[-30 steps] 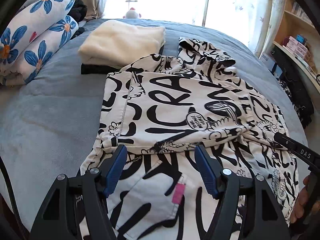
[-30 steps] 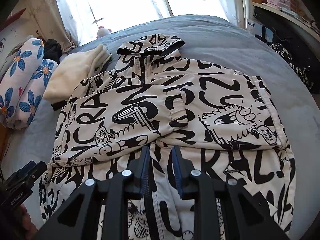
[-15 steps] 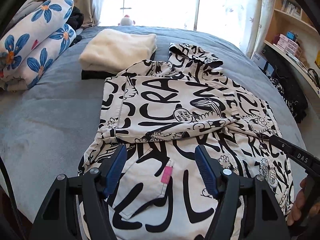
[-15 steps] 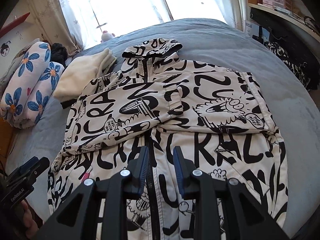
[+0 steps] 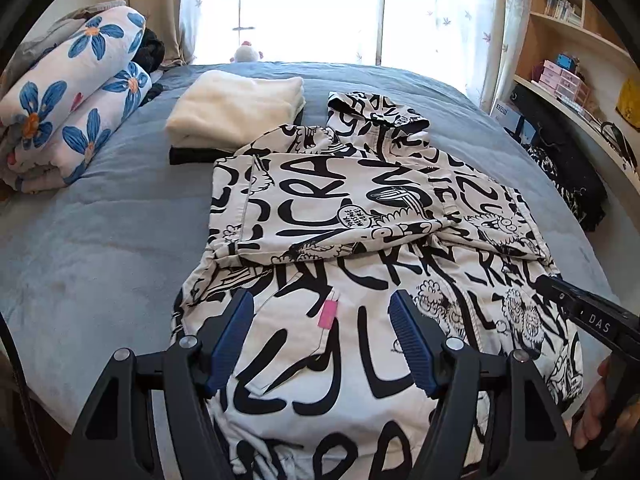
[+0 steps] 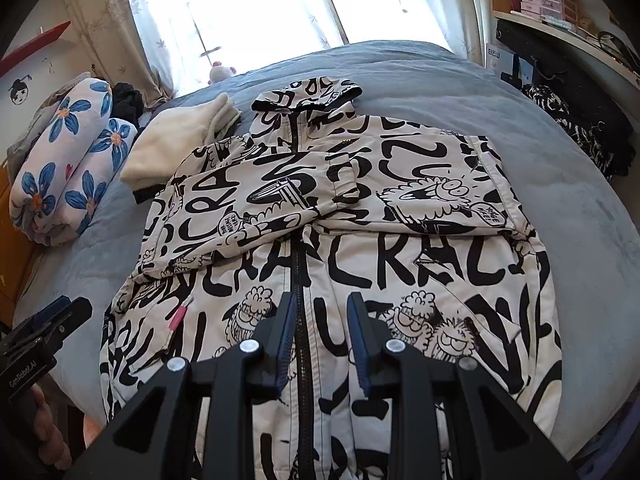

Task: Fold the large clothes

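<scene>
While both grippers are held above its near hem, the wide grey-blue bed cover is seen stretching away ahead of them toward the bright window. Spread flat on it, directly beneath and ahead of both tools, lies the large white zip-up hoodie printed with black graffiti lettering and cartoon faces; both sleeves are folded across the chest and the hood points away from the grippers. A rolled white quilt with blue flowers is seen far ahead to the left, at the bed's edge. Between that roll and the hood, a folded cream fleece garment rests on a dark folded piece. A heap of black-and-white fabric is seen off to the right, beside the bed.

The left gripper is held with its blue-padded fingers wide apart over the hoodie's left front panel, nothing between them; a small pink tag lies just ahead of it. The right gripper is held over the black zip line, its fingers apart by a narrower gap and closed on nothing.
</scene>
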A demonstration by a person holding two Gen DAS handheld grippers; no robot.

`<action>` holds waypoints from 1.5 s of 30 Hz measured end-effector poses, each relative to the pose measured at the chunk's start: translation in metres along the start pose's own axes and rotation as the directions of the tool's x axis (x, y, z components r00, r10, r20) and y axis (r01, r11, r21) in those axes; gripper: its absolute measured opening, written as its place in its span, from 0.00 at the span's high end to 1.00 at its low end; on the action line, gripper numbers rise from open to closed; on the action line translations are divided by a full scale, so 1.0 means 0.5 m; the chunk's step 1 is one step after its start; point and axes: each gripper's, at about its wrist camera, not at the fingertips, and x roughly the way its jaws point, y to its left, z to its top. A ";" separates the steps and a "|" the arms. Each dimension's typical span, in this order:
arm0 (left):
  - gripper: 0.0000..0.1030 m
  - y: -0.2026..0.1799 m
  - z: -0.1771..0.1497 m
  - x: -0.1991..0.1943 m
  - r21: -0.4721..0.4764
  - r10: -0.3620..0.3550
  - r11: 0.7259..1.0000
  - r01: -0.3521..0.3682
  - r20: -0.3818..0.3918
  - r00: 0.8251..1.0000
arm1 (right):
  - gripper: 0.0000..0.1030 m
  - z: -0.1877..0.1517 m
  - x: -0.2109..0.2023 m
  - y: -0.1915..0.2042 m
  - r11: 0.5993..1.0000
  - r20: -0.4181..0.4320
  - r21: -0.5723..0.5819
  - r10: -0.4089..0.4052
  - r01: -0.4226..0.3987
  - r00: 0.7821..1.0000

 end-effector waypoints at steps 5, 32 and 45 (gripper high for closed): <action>0.33 0.014 -0.029 -0.023 0.004 0.013 1.000 -0.013 -0.011 1.000 | 0.74 -0.027 -0.025 -0.012 1.000 0.007 -0.008 -0.005 0.005 1.000; 0.33 0.128 -0.185 0.009 -0.019 0.116 0.992 -0.121 -0.179 0.977 | 0.61 -0.164 -0.079 -0.158 0.999 -0.055 0.037 -0.029 0.032 0.998; 0.33 0.179 -0.256 0.047 -0.134 0.003 0.990 -0.040 -0.263 0.965 | 0.58 -0.224 -0.078 -0.255 0.989 -0.091 0.118 -0.079 0.089 0.993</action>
